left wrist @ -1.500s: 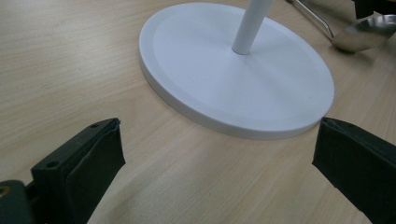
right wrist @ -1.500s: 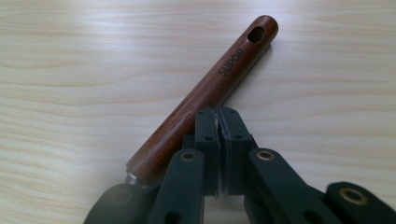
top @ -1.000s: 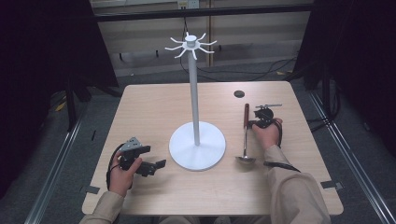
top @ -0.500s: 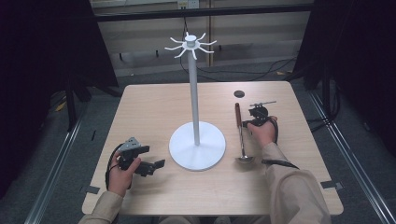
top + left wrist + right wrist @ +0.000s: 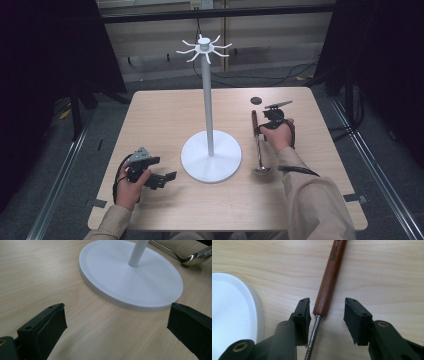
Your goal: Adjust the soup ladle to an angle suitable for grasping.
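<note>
Where it lies — ladle point(image 5: 258, 145) handle far-pointing

Lab recording bay: bare wooden counter point(image 5: 165, 115), dark curtains point(image 5: 45, 65), floor rails point(image 5: 60, 200), loose cables point(image 5: 280, 77), grey carpet point(image 5: 100, 135).

Ladle handle point(image 5: 330, 280) between parted claw point(image 5: 327, 312) pads

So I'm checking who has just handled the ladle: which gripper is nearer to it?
Right. The right gripper straddles the ladle where handle meets shaft, jaws just opened, pads off it. The left gripper rests beyond the white stand's base.
</note>
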Tool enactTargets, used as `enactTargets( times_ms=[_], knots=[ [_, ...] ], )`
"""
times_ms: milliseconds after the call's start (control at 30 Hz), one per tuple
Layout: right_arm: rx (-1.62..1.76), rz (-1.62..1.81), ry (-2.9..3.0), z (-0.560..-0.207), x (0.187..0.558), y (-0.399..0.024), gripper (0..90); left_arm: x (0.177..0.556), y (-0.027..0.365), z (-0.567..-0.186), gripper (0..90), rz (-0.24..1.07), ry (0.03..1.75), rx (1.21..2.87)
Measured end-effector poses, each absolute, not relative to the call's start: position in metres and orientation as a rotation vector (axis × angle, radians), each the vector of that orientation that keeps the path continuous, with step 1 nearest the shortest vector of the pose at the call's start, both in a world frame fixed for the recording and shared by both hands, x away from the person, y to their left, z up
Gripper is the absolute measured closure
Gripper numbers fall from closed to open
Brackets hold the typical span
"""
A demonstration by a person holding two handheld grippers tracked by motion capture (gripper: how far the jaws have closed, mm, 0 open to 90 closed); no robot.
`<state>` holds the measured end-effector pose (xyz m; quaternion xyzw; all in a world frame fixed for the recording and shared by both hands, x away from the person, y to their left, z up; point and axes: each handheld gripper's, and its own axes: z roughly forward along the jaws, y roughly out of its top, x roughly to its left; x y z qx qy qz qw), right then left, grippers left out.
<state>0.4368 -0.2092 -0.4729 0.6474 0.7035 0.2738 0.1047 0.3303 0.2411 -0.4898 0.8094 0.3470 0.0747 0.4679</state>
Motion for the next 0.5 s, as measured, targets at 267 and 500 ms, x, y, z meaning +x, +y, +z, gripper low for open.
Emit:
enactTargets(
  times_ms=[267,500],
  knots=[
    [1.963,0.710,2.092,-0.475,0.447,-0.194,57.7,0.329,0.240,-0.490,1.7,0.168,0.842,1.994],
    [1.943,0.533,2.074,-0.481,0.454,-0.180,69.6,0.329,0.244,-0.491,1.7,0.171,0.857,1.982]
  ],
)
